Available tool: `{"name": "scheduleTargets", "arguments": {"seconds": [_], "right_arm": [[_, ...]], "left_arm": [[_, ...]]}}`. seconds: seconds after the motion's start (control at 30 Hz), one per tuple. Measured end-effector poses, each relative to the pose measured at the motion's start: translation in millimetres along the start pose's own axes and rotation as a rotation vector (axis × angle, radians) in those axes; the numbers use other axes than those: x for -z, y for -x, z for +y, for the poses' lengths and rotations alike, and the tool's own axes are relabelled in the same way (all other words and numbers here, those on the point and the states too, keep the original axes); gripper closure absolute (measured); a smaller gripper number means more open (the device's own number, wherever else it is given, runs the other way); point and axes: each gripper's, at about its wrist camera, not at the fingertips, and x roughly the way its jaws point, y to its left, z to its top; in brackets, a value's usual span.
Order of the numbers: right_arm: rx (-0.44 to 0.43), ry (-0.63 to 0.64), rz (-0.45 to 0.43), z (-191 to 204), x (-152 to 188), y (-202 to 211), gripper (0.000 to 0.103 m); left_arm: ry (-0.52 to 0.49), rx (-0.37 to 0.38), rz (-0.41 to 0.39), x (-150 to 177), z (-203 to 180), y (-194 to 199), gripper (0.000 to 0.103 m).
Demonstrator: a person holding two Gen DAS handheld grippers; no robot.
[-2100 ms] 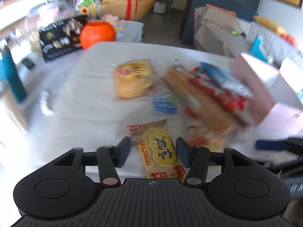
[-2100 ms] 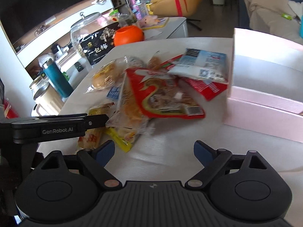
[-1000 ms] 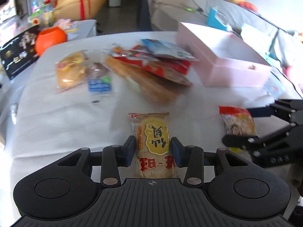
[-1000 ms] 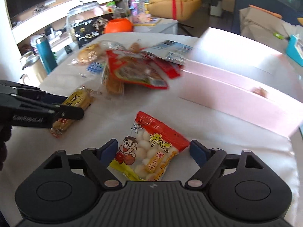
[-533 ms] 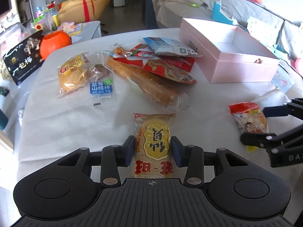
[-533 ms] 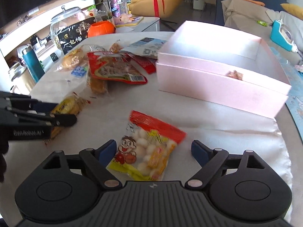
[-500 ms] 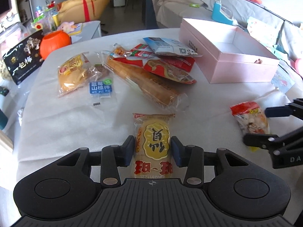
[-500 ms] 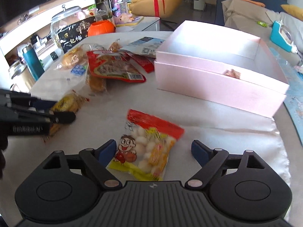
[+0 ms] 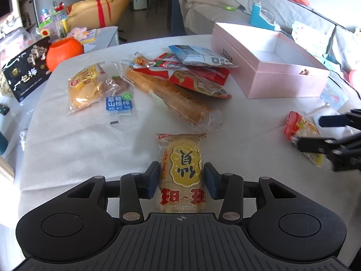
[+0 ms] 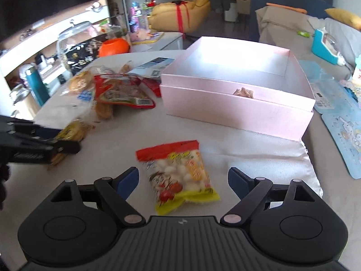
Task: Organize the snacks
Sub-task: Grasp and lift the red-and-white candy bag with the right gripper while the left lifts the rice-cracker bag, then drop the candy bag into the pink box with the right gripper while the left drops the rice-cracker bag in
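My left gripper (image 9: 181, 179) is shut on a yellow rice cracker packet (image 9: 182, 164), which lies lengthwise between the pads above the white cloth. My right gripper (image 10: 183, 181) is open, its fingers on either side of a red and yellow candy bag (image 10: 180, 174) that lies on the cloth. The candy bag also shows in the left wrist view (image 9: 301, 133), at the far right beside the right gripper's fingers. An open pink box (image 10: 237, 113) stands behind the candy bag, with one small brown item inside. The box also shows in the left wrist view (image 9: 266, 76).
A pile of snacks lies mid-table: a long bread pack (image 9: 171, 97), a red packet (image 9: 198, 79), a blue-white packet (image 9: 200, 56), a round bun pack (image 9: 88, 88). An orange pumpkin pot (image 9: 64, 52) and a black bag (image 9: 24, 74) stand at the far left. Blue mats (image 10: 345, 133) lie right of the box.
The right gripper has moved closer over the candy bag, which now lies turned between its open fingers. The left gripper still holds the rice cracker packet, barely moved.
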Motion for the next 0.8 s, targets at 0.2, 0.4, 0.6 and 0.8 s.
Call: {"name": "scheduleTargets", "arguments": {"seconds": [0.2, 0.4, 0.6, 0.8], "right_arm": [[0.010, 0.023, 0.015, 10.1, -2.0, -15.8, 0.040], [-0.006, 0.069, -0.007, 7.7, -1.1, 9.5, 0.051], [0.007, -0.004, -0.130, -23.4, -22.0, 52.0, 0.051], [0.072, -0.051, -0.284, -47.0, -88.5, 61.2, 0.042]], "left_arm": [[-0.022, 0.005, 0.005, 3.8, 0.4, 5.3, 0.060], [-0.028, 0.097, -0.043, 3.8, -10.3, 24.4, 0.063], [-0.043, 0.206, -0.207, -55.3, -29.7, 54.2, 0.063], [0.062, 0.416, -0.298, -154.3, -42.8, 19.9, 0.056]]}}
